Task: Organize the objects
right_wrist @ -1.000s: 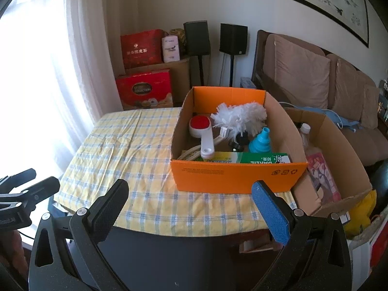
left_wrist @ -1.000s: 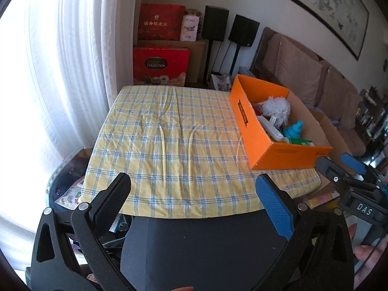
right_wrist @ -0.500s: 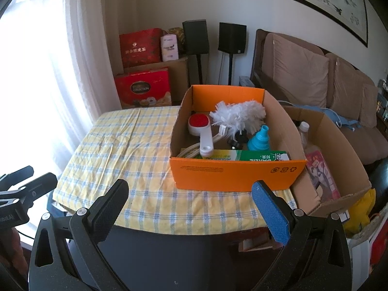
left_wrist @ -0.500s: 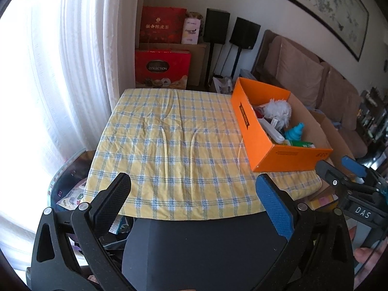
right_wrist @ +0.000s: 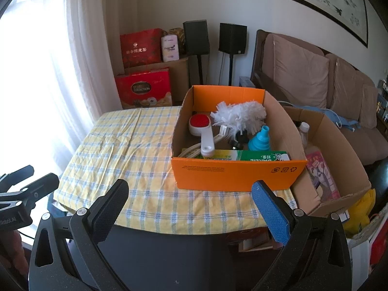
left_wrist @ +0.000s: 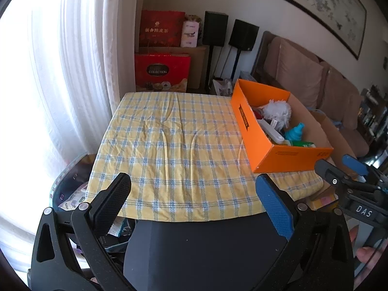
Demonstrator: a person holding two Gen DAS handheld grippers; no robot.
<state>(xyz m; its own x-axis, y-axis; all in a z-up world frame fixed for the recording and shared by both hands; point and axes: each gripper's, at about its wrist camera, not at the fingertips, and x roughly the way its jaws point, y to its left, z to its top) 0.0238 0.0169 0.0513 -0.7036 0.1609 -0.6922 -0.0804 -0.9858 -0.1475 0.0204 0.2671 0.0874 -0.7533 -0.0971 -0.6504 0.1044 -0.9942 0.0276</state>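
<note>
An orange cardboard box [right_wrist: 237, 174] [left_wrist: 286, 156] stands at the right end of the table. Inside lie a white feather duster [right_wrist: 238, 117], a white lint brush with a red pad [right_wrist: 202, 131], a teal funnel-shaped bottle [right_wrist: 259, 140] and a green carton [right_wrist: 257, 156]. My left gripper [left_wrist: 191, 194] is open and empty, held back from the near table edge. My right gripper [right_wrist: 189, 196] is open and empty too, short of the box's front wall. Each gripper shows at the edge of the other's view.
A yellow and blue checked cloth [left_wrist: 169, 145] covers the table. A brown open carton [right_wrist: 339, 169] with a bottle and booklets sits right of the table. Red gift boxes [left_wrist: 162, 72], speakers on stands and a brown sofa [right_wrist: 315, 77] lie beyond. White curtains hang on the left.
Both grippers have drawn back and risen slightly from the table, so the table and box look a little smaller. Both stay open and empty.
</note>
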